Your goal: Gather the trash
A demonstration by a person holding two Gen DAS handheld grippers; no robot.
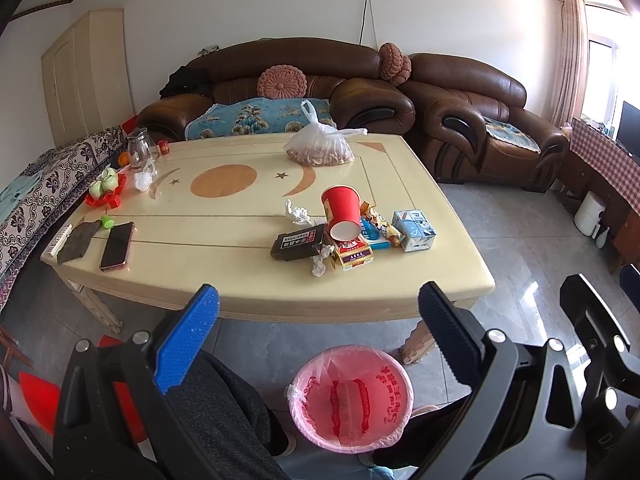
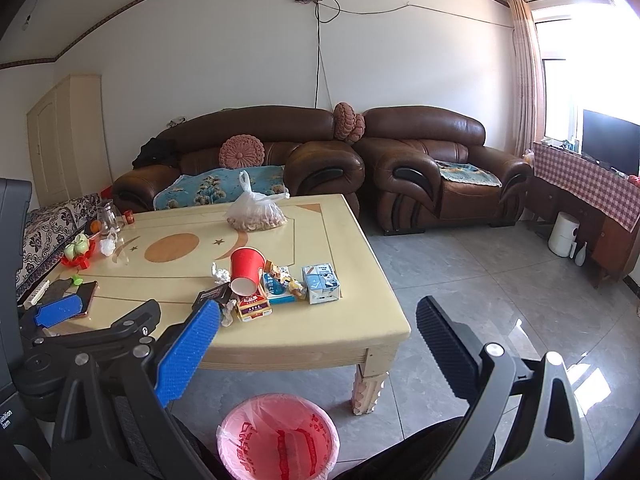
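Table (image 1: 224,280) holds the whole trash pile near its right front edge: tipped red cup (image 1: 341,211), milk carton (image 1: 414,230) right of it, red box (image 1: 352,254), black box (image 1: 298,245), blue packet (image 1: 376,239), snack wrappers (image 1: 378,218) and crumpled tissues (image 1: 298,212), all touching or just beside each other. Pink-lined bin (image 1: 351,396) sits on the floor near the front of the table and looks empty, so I judge nothing is collected yet and everything is left. Left gripper (image 1: 320,336) and right gripper (image 2: 320,344) both hang wide apart, holding nothing, well short of the pile.
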